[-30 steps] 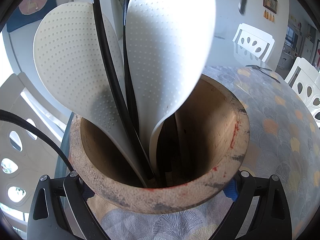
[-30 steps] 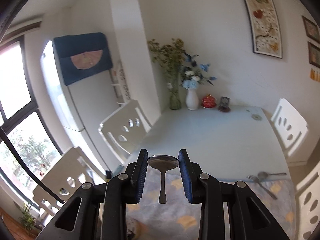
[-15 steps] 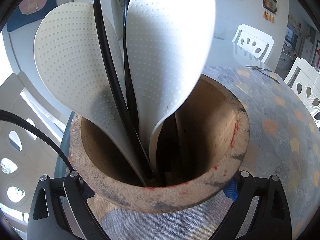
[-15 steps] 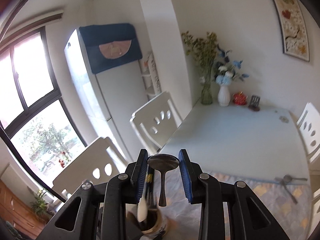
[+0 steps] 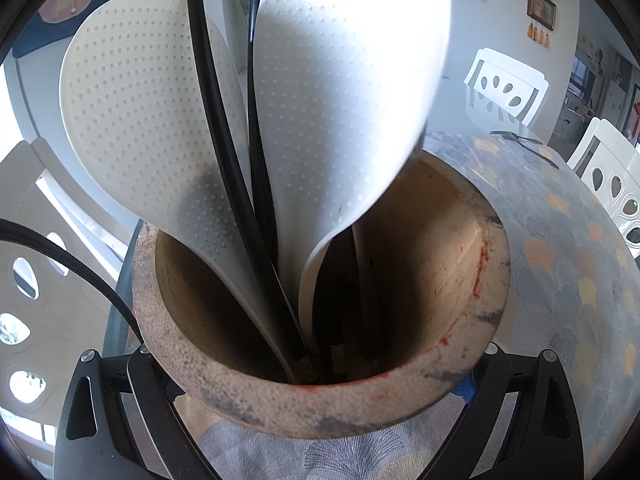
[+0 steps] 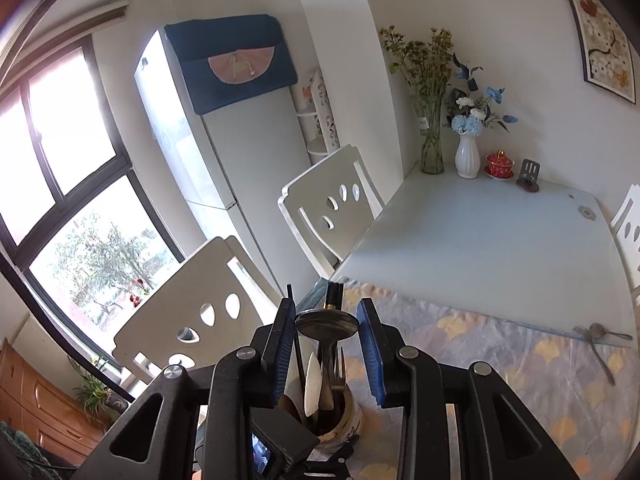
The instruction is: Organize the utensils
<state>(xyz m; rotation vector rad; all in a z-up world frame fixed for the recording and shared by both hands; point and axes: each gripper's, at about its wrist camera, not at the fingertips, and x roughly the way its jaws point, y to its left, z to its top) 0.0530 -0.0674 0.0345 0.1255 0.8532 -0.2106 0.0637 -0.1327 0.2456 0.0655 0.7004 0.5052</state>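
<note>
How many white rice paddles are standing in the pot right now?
2. In the left wrist view, one paddle leans at the left of the pot; the other paddle stands just right of it. Others may be hidden.

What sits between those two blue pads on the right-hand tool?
A metal spoon, its bowl clamped between the pads of the right gripper, handle hanging down toward the utensil jar. The right wrist view shows it.

Utensil crock (image 5: 320, 400) seen close up from above

Two dimpled white rice paddles (image 5: 344, 92) and black handles (image 5: 216, 128) stand inside; the left hand-held gripper (image 5: 320, 436) straddles its rim over the patterned tabletop (image 5: 568, 264).
</note>
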